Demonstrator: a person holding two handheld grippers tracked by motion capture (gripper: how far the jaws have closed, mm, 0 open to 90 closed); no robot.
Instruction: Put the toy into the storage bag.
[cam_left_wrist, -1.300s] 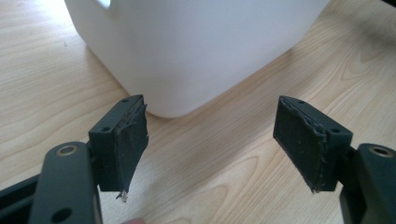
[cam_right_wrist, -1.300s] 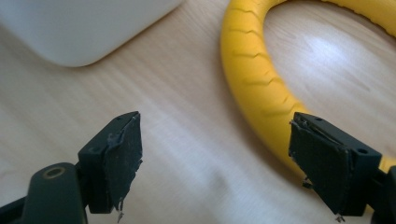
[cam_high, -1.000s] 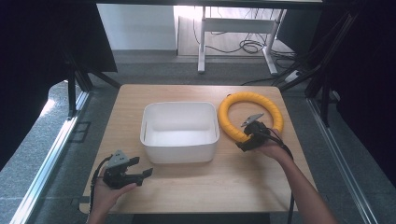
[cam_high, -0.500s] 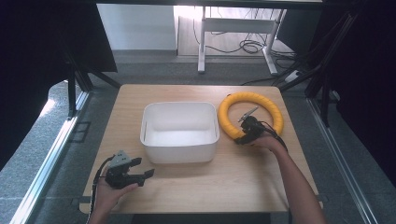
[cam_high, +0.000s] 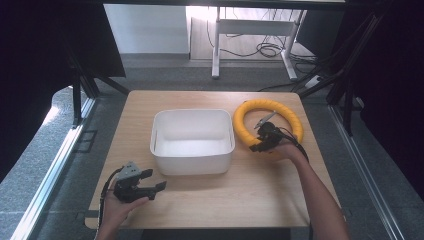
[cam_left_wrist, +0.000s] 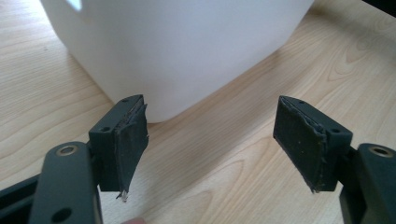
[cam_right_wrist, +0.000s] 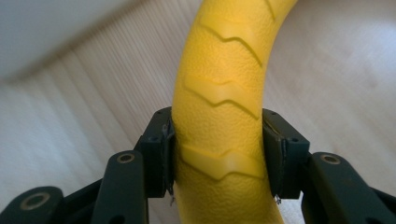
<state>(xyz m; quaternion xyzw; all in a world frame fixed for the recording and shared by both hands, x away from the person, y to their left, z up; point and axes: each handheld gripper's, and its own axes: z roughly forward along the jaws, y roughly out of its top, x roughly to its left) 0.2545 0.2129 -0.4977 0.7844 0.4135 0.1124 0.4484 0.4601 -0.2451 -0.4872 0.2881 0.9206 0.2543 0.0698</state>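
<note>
Between my right gripper's (cam_right_wrist: 217, 154) pads sits the yellow ring (cam_right_wrist: 224, 93), clamped across its tube on the near arc, the part closest to my hand. Its jaws have just been closing and now press on both flanks of the ribbed rubber, so I judge the grip firm enough to lift. I take it on the near side because that is the shortest reach, and because a hold square across the tube should keep the ring from twisting out. It lies flat on the wooden table (cam_high: 260, 195), and just beside it, on my gripper's left, stands the white tub (cam_high: 192, 140) (empty, as far as I can see), which looks like the place the ring is meant to go.

Farther off, my left gripper (cam_high: 152, 181) rests low by the table's near edge with its jaws spread wide and nothing between them. It points at the tub's near corner (cam_left_wrist: 159, 56), perhaps ready to steady the tub if the ring knocks it.
</note>
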